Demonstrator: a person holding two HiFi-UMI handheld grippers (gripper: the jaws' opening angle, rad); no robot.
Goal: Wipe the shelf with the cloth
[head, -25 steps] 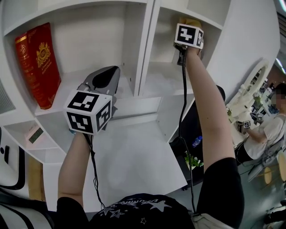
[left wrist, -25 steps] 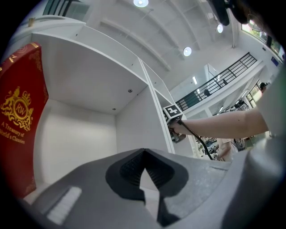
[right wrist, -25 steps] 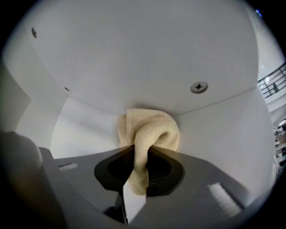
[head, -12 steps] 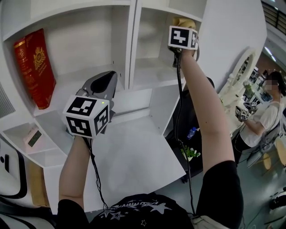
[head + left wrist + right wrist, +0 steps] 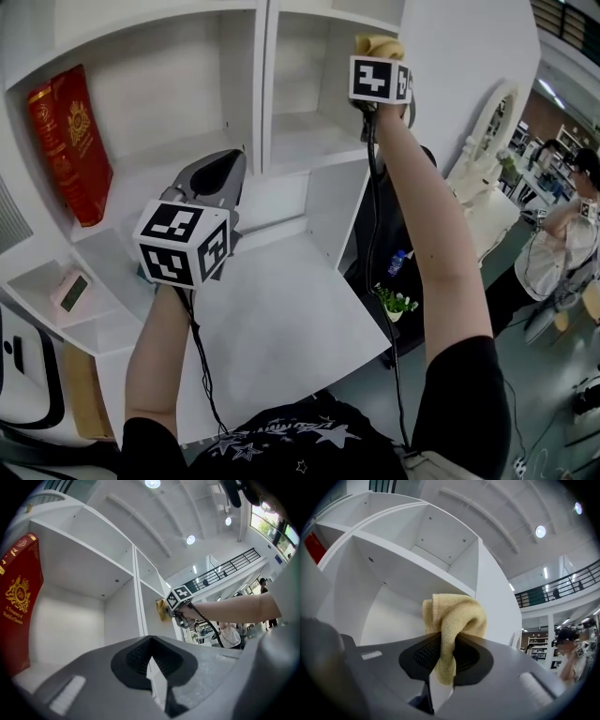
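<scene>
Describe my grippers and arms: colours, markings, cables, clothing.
The left gripper and right gripper have grey wedge-shaped jaws with black ribbed pads. Each carries a white cube printed with black square markers. A black cable trails from each along the arm. The person wears a black top with pale stars and short black sleeves.

Bunched yellow cloth [image 5: 454, 616] high beside the white shelf [image 5: 408, 559], perhaps touching.

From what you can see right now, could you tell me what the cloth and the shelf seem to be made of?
The cloth looks like yellow terry or microfibre: fuzzy nap, limp folds. The shelf is probably smooth white laminated board: flat panels, crisp edges.
</scene>
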